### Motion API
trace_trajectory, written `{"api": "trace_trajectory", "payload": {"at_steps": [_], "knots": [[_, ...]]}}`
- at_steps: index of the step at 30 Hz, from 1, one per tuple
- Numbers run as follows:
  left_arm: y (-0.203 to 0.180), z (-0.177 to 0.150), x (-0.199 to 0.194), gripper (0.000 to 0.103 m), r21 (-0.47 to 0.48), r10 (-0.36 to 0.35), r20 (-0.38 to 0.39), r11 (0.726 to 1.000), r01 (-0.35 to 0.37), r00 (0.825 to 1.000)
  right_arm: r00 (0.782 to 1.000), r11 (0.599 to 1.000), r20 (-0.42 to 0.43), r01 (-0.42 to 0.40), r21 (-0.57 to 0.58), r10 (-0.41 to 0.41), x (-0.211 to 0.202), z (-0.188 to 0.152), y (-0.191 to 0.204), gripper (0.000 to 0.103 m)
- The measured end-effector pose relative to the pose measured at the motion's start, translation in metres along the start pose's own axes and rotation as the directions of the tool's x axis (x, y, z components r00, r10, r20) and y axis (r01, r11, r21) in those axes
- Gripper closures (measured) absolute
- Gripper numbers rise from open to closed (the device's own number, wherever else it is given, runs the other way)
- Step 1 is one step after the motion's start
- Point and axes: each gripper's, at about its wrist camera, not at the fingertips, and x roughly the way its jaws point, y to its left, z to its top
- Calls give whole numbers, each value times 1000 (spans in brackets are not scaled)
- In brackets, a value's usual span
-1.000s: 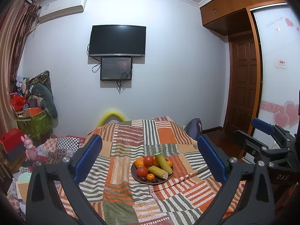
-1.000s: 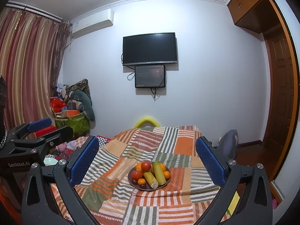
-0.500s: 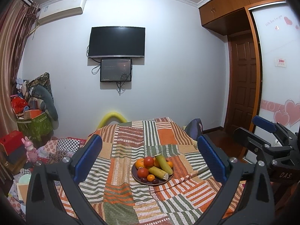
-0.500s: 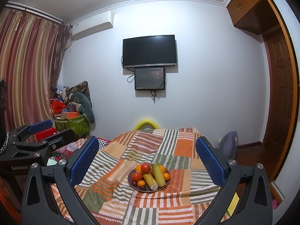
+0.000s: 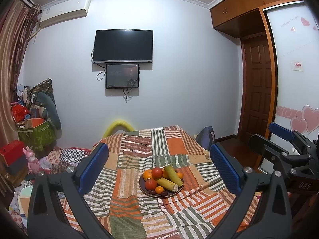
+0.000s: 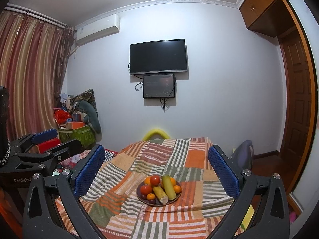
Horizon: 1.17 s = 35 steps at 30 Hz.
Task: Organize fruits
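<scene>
I am holding my left gripper (image 5: 159, 167) and my right gripper (image 6: 156, 168) wide open and empty, both hovering well short of the dark plate (image 5: 144, 188). It is sitting mid-table on the patchwork cloth (image 5: 139, 145), carrying tomatoes (image 5: 157, 172), oranges (image 5: 148, 174) and two green stalks (image 5: 173, 175).

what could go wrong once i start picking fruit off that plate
The fruit is heaped on one small plate; lifting a sugarcane piece that rests on the others could set the tomatoes or oranges rolling. The plate sits on a soft, wrinkled blanket, so a push may tip it. Both the left gripper and right gripper are open and far back.
</scene>
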Motion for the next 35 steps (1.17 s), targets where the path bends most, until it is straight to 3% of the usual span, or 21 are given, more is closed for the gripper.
{"api": "trace_trajectory", "payload": {"at_steps": [35], "knots": [[-4,-2,7,0,2,-24,-27,1000,25,999,1000,1000,-23,14,17,-13,5,-7,-5,0]]}}
